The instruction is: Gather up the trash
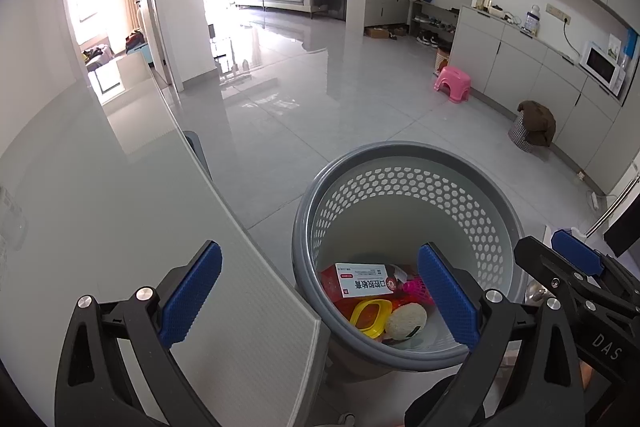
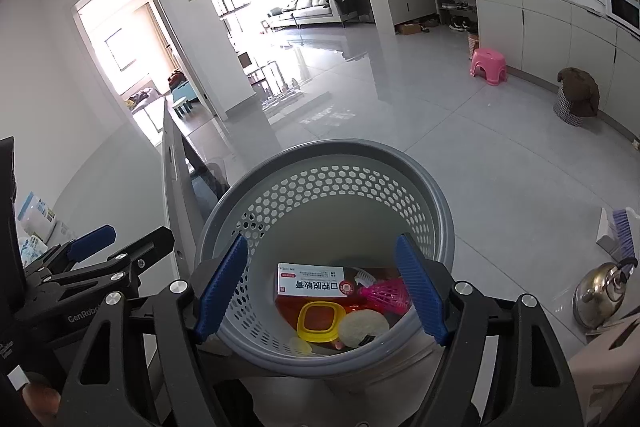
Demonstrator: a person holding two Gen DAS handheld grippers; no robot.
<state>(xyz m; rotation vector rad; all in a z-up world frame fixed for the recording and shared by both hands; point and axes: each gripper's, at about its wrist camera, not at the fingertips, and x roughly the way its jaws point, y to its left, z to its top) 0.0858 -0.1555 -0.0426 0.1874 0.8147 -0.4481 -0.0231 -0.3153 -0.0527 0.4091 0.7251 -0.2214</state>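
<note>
A grey waste bin [image 1: 400, 151] with a perforated wall stands on the floor beside the table. In it lie a white and red box [image 1: 362, 281], a yellow lid [image 1: 370, 313], a pale round pad [image 1: 406, 321] and a pink mesh piece [image 1: 418, 287]. My left gripper [image 1: 320, 297] hangs open over the bin's near rim, nothing between its blue pads. My right gripper [image 2: 322, 291] is open above the bin [image 2: 320, 151], looking down on the box [image 2: 316, 283] and yellow lid [image 2: 320, 321]; its jaws are empty.
A white table top [image 1: 120, 227] runs along the left, its edge close to the bin. A metal kettle [image 2: 600, 295] sits on the floor at the right. Farther off stand a pink stool [image 1: 452, 83] and a basket draped with brown cloth [image 1: 534, 127] by the cabinets.
</note>
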